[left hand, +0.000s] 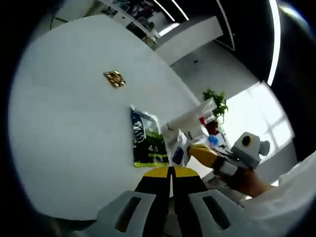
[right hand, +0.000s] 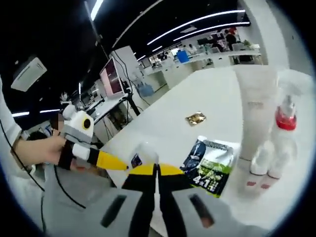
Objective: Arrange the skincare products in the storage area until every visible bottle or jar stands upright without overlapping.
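A small clear bottle with a blue label sits on the white round table, just past both grippers' tips. My left gripper has its yellow-tipped jaws pressed together with nothing between them; in the right gripper view it comes in from the left, held by a hand, its tip at the bottle. My right gripper is likewise shut, and its tip reaches the bottle from the right. A tall white tube, a red-collared spray bottle and small white bottles stand upright together.
A dark blue and green sachet lies flat beside the small bottle. A gold wrapper lies farther out on the table. A potted plant and office desks with a monitor stand beyond the table edge.
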Available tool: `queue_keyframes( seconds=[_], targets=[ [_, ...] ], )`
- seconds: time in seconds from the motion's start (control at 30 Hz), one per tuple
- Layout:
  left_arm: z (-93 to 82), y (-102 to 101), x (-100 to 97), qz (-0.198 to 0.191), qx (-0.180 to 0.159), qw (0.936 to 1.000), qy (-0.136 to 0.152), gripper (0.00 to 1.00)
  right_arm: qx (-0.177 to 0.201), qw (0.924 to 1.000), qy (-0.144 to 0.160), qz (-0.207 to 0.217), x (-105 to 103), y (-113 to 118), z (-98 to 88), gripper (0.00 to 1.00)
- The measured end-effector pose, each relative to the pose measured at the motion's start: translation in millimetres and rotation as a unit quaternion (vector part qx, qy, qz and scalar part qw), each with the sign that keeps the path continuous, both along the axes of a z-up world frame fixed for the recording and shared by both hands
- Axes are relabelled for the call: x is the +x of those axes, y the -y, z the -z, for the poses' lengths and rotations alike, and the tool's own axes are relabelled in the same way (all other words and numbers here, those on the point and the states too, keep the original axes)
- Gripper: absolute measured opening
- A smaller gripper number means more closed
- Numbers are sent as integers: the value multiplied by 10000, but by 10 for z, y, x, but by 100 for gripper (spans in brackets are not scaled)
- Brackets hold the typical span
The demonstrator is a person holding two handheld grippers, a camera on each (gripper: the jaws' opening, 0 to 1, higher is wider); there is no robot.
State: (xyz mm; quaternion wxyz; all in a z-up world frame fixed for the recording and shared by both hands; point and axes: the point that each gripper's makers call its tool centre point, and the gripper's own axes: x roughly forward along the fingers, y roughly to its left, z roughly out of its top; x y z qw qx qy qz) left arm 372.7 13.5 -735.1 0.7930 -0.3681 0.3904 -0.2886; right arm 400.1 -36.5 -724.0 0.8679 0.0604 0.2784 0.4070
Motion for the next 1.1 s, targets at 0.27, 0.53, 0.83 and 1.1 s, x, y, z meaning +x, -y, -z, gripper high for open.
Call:
queue_keyframes(
  seconds=[0.27, 0.53, 0.83, 1.1],
  targets=[
    [188, -196, 144, -513, 112, 9982, -300, 0, -597, 9960, 575, -318, 181, -232, 137, 1],
    [371, -338, 257, -897, 151, 9942, -578, 0, -942, 9922, 620, -526, 387, -406, 349, 1],
    [631, -407, 348, -996, 487, 9902, -850, 0, -1541, 9811, 732, -915, 526, -514, 652, 1],
    [822, -383, 412, -937, 695, 9876, -1047, 0, -2153, 9651, 895, -1190, 597, -506, 943, 2]
  ],
)
